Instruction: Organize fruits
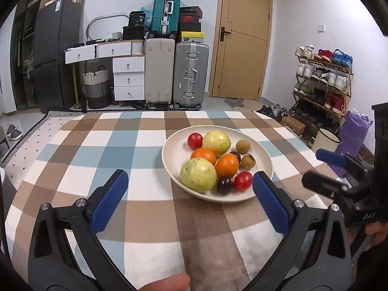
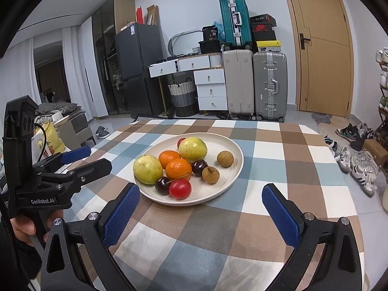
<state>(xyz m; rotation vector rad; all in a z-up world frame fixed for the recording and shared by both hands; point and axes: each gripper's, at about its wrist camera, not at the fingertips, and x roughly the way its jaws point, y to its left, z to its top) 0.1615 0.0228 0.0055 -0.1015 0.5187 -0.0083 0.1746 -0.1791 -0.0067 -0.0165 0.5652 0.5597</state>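
A cream plate (image 1: 257,155) (image 2: 225,177) on the checked tablecloth holds all the fruit. On it lie two yellow-green round fruits (image 1: 198,175) (image 2: 148,169), two oranges (image 1: 227,165) (image 2: 178,169), two red tomatoes (image 1: 243,181) (image 2: 180,188), two dark cherries (image 1: 225,185) (image 2: 162,185) and two brown longans (image 1: 243,146) (image 2: 225,158). My left gripper (image 1: 190,177) (image 2: 94,158) stands open in front of the plate's near left rim, holding nothing. My right gripper (image 2: 200,189) (image 1: 320,169) is open too, its blue pads wide apart on either side of the near rim, apart from the fruit.
The checked tablecloth (image 1: 97,145) covers the table to its far edge. A hand (image 2: 24,225) grips the left tool; a thumb (image 1: 169,282) shows below. Beyond stand suitcases (image 1: 191,75), white drawers (image 1: 128,77), a door (image 1: 242,36) and a shoe rack (image 1: 322,84).
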